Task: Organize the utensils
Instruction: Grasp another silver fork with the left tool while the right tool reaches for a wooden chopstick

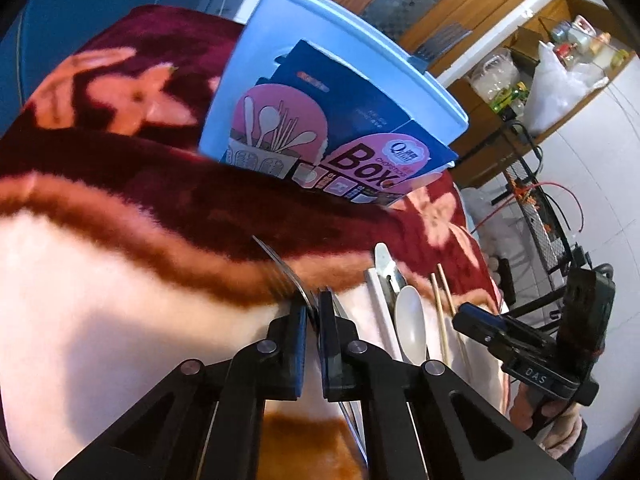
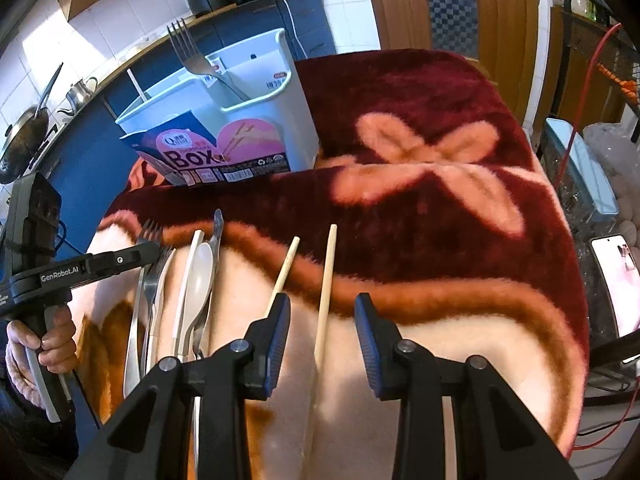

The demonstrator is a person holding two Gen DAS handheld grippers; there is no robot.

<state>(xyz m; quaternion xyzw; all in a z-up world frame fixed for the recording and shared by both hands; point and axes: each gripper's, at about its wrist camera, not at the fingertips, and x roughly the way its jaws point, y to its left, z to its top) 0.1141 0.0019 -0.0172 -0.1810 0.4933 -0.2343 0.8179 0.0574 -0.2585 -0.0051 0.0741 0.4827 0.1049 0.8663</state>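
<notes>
Left claw (image 1: 313,312) is clamped on a metal fork (image 1: 280,270), its black fingers (image 1: 296,328) pressed together on the neck with the blurred tines sticking out over the blanket (image 1: 120,280). Right claw (image 2: 322,320) stands apart, blue pads (image 2: 280,320) either side of one chopstick (image 2: 326,292) without touching it; that stick lies flat on the pale part of the blanket, running away from the camera. Just left of it a second chopstick (image 2: 285,270) lies at a slant, its near end hidden behind the left pad.

Further left in the right wrist view, the remaining cutlery sits bunched side by side: a white spoon (image 2: 198,280), a white handle along its left side, and more metal forks (image 2: 150,276). The left claw's tip reaches in over those forks, and a hand (image 2: 44,340) grips its handle at the picture's edge.

Beyond the cutlery, on the dark red floral part of the blanket, stands the pale holder (image 2: 280,92) with a "Box" carton (image 2: 208,152) leaning against its front. One fork (image 2: 188,50) already stands in it, tines up, and a thin pale stick rises from its left compartment.
</notes>
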